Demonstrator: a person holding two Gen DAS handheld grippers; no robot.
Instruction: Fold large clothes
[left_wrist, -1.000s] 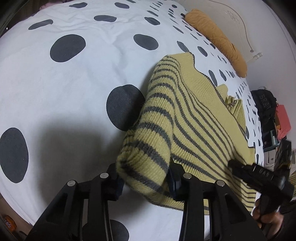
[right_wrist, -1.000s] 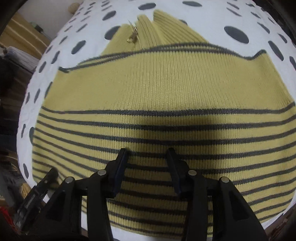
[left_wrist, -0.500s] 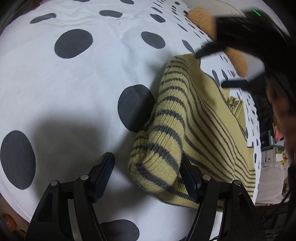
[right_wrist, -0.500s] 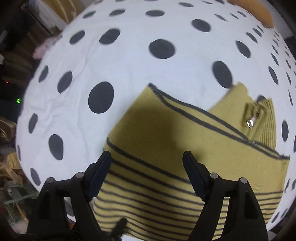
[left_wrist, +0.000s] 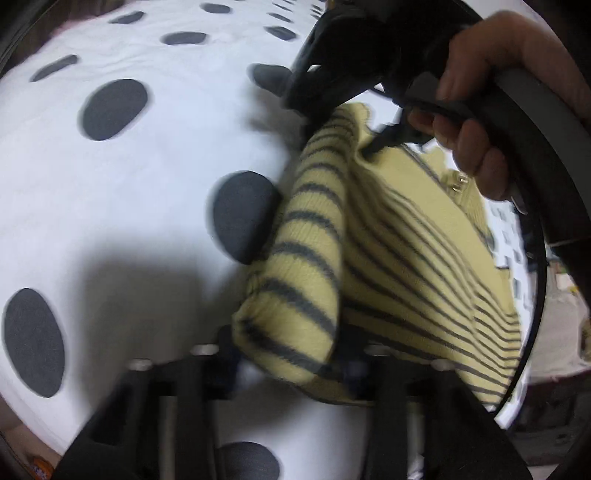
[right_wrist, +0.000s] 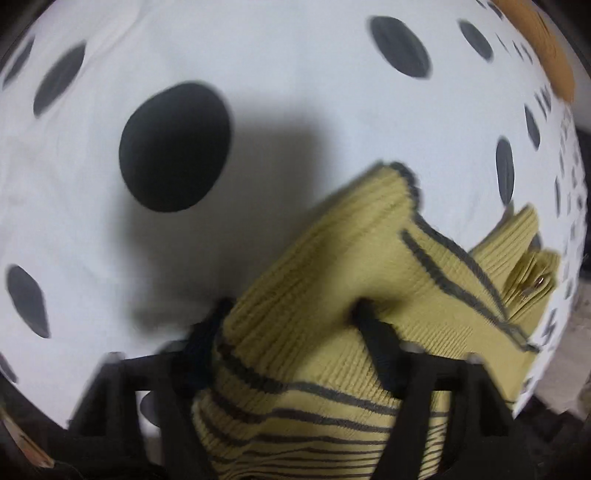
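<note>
Looking along the left claw (left_wrist: 286, 354), the left wrist view shows the near folded corner of the sweater (left_wrist: 388, 240) bunched between its fingers, which are closing and already press on the knit. Only this view shows the person's hand (left_wrist: 491, 99) at the far right, wrapped round the handle of the right claw (left_wrist: 343, 140), whose tips dig into the sweater's far corner. The right wrist view shows that grip close up: the right claw (right_wrist: 291, 314) is closing too, with a thick fold of sweater filling the gap between its fingers, one finger (right_wrist: 373, 328) sunk into a dimple in the cloth. This view alone shows an orange pillow (right_wrist: 546, 48) at the far right edge of the bed.

The sweater is a pale yellow ribbed knit with thin dark grey stripes and a dark trimmed hem, folded over on itself in several layers. A small metal zip pull (right_wrist: 532, 288) shows at the collar on the right. It lies on a bed covered by a white sheet (left_wrist: 155, 177) with large black dots, towards the sheet's right side. Both views are blurred.
</note>
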